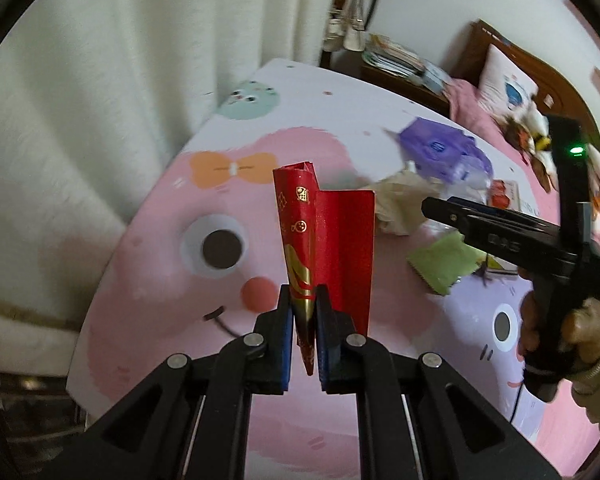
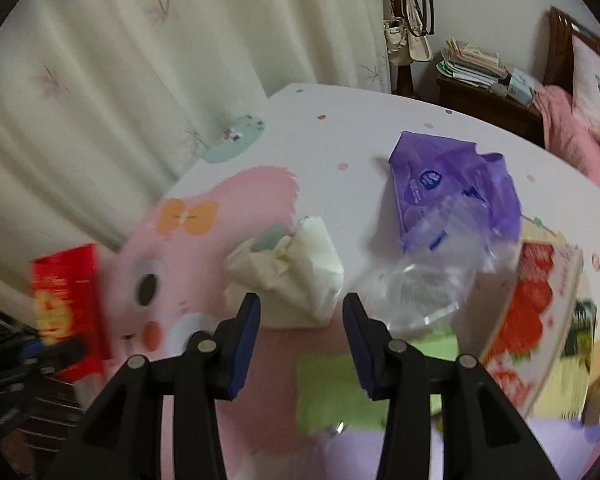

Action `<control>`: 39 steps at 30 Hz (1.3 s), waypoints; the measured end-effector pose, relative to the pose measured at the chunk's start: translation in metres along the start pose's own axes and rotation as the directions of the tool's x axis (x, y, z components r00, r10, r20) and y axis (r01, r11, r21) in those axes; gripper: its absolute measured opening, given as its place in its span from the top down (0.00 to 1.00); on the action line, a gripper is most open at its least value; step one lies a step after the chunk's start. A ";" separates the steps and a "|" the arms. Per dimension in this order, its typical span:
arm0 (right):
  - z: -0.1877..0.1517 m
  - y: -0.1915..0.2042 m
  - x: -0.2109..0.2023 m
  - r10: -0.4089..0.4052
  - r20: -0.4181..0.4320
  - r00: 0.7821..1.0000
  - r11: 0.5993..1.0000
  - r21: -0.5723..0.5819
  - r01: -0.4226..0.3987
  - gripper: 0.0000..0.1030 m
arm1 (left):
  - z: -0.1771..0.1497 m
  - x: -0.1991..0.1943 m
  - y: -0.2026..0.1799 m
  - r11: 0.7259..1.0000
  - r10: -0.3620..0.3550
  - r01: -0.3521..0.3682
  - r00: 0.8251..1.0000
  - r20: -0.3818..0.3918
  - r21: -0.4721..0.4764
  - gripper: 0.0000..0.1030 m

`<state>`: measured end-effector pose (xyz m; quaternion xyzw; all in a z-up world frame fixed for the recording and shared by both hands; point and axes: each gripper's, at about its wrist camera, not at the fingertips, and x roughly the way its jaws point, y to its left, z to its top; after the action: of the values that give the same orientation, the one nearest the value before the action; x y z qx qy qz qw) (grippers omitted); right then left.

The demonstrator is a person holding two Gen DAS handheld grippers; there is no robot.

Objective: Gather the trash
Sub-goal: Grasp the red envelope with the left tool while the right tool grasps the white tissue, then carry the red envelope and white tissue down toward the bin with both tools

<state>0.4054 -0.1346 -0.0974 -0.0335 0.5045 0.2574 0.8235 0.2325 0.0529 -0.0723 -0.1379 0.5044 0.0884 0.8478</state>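
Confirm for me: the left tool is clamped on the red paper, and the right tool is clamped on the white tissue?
Half right. The left tool grips the red paper, but the right wrist view shows the right tool open, with the white tissue beyond its fingers, ungripped.

Cartoon-printed table [image 2: 340, 120] bearing crumpled tissue [image 2: 296, 268], purple packet [image 2: 440, 184], green wrapper [image 2: 332, 392].

No legible text is found. Gold ornaments on the red envelope [image 1: 320, 248] and a round emblem on the purple pack [image 2: 452, 188] remain unreadable.
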 end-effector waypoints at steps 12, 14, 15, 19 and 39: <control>-0.005 0.005 0.003 0.024 -0.004 1.000 1.000 0.008 -0.024 0.87 | -0.017 -0.013 0.023 0.998 0.030 -0.030 1.000 -0.008 -0.056 0.92; -0.011 0.007 -0.008 0.045 0.000 0.999 0.999 0.023 -0.045 0.87 | -0.019 -0.016 0.022 0.999 0.028 -0.029 1.000 -0.012 -0.045 0.92; -0.015 0.009 -0.013 0.052 0.003 0.999 0.998 0.028 -0.052 0.87 | -0.021 -0.019 0.021 0.999 0.024 -0.025 1.000 -0.014 -0.038 0.92; -0.039 0.017 -0.042 0.081 0.005 0.997 0.996 0.046 -0.081 0.87 | -0.027 -0.026 0.016 1.000 0.002 -0.002 1.000 -0.019 0.001 0.92; -0.222 0.112 -0.161 -0.083 0.069 0.994 0.946 0.320 0.057 0.87 | -0.137 -0.107 0.028 0.893 -0.202 0.218 0.976 -0.081 0.394 0.92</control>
<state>0.1155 -0.1700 -0.0465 0.0918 0.5039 0.1447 0.8466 0.0595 0.0338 -0.0442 -0.0166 0.5100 -0.1114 0.8528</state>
